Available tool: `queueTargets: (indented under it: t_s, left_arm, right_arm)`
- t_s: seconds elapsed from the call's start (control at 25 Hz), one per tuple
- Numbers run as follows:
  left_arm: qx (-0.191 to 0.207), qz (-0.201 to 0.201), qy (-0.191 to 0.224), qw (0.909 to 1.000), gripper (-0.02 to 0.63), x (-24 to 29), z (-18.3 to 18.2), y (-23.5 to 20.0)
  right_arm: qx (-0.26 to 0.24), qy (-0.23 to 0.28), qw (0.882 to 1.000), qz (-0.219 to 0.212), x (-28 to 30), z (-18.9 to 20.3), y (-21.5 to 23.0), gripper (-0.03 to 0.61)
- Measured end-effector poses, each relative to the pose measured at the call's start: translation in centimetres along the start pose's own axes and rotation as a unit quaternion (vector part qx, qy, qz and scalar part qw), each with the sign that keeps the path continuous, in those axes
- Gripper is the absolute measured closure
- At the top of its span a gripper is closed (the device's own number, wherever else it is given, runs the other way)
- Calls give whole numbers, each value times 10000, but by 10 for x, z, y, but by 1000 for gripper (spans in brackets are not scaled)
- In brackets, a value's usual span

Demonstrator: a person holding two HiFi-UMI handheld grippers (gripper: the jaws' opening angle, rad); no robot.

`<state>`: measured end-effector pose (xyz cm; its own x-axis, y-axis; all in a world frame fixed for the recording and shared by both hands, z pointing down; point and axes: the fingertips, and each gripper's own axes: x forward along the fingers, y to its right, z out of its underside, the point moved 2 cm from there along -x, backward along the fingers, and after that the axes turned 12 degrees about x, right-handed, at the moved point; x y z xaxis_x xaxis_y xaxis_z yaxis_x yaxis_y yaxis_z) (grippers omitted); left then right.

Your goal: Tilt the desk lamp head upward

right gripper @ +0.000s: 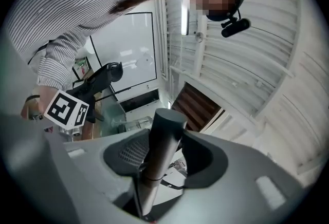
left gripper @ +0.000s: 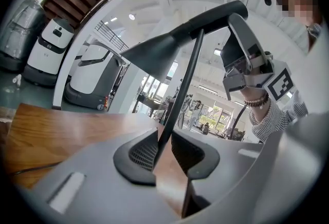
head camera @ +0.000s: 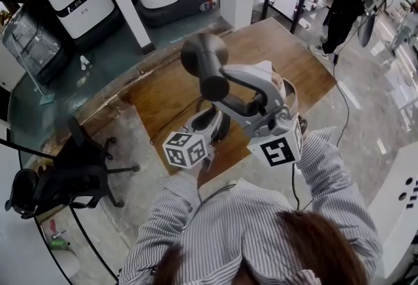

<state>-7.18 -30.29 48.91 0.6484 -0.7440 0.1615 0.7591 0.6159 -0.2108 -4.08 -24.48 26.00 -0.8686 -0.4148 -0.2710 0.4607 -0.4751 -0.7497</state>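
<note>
My right claw [right gripper: 163,141] is clenched on the lamp head [right gripper: 167,120] above the desk [head camera: 287,55], my left claw [left gripper: 163,143] pinching its stem [left gripper: 186,81]; I judge the upward tilt only partway done.

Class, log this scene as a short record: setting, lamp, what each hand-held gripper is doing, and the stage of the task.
Setting: wooden desk in an open hall
Desk lamp: black, cone head on a thin stem
Left hand-held gripper: closed on the stem, low down
Right hand-held gripper: closed on the head's rear tube
Stage: both grips look set, so the head seems ready to be tilted
</note>
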Motion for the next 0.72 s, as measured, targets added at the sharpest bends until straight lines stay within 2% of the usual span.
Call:
queueTargets:
  t_s: [0.24,0.32,0.4,0.72]
  left_arm:
    - [-11,24,-9,10000,529,0,-2,0]
    - [-12,38,-8,10000,529,1,-2,0]
    - [-12,45,-9,10000,529,2,-2,0]
    - [-19,99,-35,9999,529,0,-3,0]
  right_arm:
    - [-571,-30,9979,313,-7,7,-6,390]
    - [-640,96,9972,363,-6,6,-7,390]
    - [-736,12,9962,460,-9,11,-8,390]
    - [-1361,-3,9882,702,-13,15,-18,393]
